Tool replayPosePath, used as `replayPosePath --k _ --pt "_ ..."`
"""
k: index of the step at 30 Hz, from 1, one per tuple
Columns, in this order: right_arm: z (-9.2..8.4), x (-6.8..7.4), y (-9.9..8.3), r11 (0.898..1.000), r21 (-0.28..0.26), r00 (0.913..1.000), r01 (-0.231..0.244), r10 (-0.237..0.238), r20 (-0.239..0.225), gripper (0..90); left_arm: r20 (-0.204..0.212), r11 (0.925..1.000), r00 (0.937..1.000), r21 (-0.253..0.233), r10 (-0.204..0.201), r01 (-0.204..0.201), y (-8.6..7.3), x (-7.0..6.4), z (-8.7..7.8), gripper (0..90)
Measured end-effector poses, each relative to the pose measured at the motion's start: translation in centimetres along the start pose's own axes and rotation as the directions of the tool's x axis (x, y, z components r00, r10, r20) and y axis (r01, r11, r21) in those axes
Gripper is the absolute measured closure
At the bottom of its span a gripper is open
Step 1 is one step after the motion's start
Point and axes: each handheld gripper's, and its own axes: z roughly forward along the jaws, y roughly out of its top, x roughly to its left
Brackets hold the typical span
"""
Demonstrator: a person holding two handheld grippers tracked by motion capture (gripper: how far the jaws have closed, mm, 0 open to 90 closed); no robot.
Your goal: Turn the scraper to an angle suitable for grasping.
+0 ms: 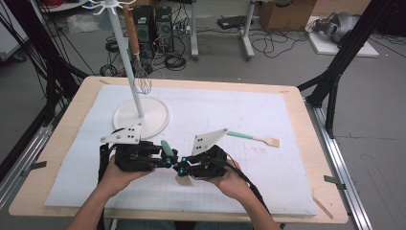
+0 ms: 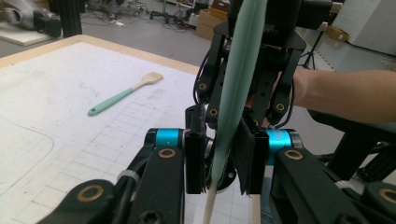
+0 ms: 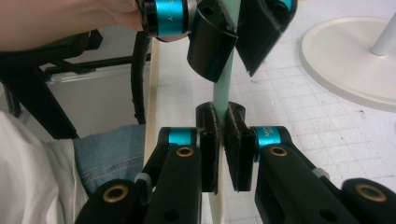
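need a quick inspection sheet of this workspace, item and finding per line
surface: white gridded mat on a light wooden table
job's things: mint-green spatula with a pale wooden blade, held between both grippers above the mat
clutter: second mint-handled wooden spatula lying flat on the mat; white hanging stand with a round base; wire whisk with a wooden handle hanging from the stand
grippers: left gripper around the handle, pads not clearly pressing; right gripper shut on the handle
cables: one black cable trailing from each gripper; loose cables on the floor
surroundings: grey floor, computer towers, cardboard box
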Motion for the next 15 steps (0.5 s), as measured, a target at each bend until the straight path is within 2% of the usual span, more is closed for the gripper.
replayPosePath --k 5,9,15 --pt "0.1 0.0 0.0 1.000 -0.006 1.0000 -0.005 0.005 0.001 82.0 -0.007 0.9999 1.0000 0.013 -0.002 0.002 0.2 0.0 -0.1 82.1" --pt "0.0 0.1 0.1 1.000 -0.022 0.9999 0.006 -0.006 0.009 68.9 -0.031 1.0000 0.9995 0.007 0.004 -0.004 0.3 0.2 -0.6 82.2" --pt "-0.6 -0.1 -0.2 0.999 -0.031 0.9994 -0.014 0.015 0.031 62.9 -0.052 1.0000 0.9986 0.000 0.007 -0.007 0.7 0.3 -1.5 82.2"
